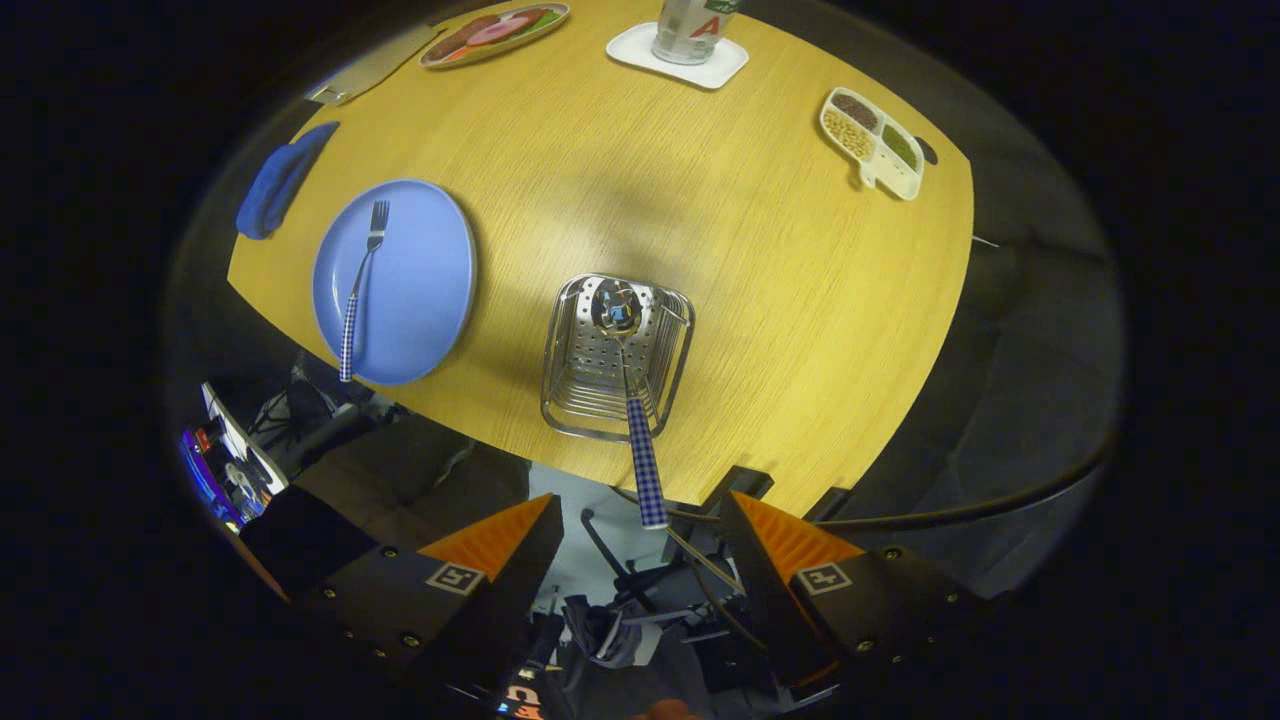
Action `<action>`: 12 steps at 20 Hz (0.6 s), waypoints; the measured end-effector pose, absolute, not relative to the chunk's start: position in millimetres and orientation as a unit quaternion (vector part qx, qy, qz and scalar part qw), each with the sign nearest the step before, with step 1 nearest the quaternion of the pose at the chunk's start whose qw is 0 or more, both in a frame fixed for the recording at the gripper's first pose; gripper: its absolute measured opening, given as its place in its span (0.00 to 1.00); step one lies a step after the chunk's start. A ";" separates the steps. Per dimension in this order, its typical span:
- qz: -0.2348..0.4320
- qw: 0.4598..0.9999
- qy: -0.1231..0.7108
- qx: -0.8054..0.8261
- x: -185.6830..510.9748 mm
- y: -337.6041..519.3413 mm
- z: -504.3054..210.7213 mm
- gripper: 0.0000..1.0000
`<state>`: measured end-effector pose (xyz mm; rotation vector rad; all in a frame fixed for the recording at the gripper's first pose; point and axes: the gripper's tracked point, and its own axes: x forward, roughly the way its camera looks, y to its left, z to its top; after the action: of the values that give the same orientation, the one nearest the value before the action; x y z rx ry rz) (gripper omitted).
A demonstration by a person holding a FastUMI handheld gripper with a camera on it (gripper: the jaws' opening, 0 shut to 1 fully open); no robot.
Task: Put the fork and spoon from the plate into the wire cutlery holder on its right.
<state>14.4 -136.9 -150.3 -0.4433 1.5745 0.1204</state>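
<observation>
A spoon (633,400) with a blue checked handle stands bowl-down in the wire cutlery holder (575,385) on the wooden table, its handle leaning out toward my fingers. A fork (360,285) with the same checked handle lies on the blue plate (425,290), left of the holder. My gripper (640,545) is open, well above the table's near edge, and the end of the spoon's handle shows in the gap between the fingertips (525,525) without touching them.
A folded blue cloth (275,185) lies left of the plate. Far across the table (760,260) are an oval dish of food (493,32), a white coaster with a cup (690,35) and a divided snack tray (872,140). Clutter sits below the near edge.
</observation>
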 end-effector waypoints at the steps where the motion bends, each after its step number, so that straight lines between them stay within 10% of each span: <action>1: 0.046 0.694 0.693 -0.188 8.5 -137.4 -147.2 0.97; 12: 0.048 0.768 0.625 -0.129 -51.1 -67.6 -170.6 0.97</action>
<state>-51.1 -67.6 -170.6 -0.2810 1.3563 0.1039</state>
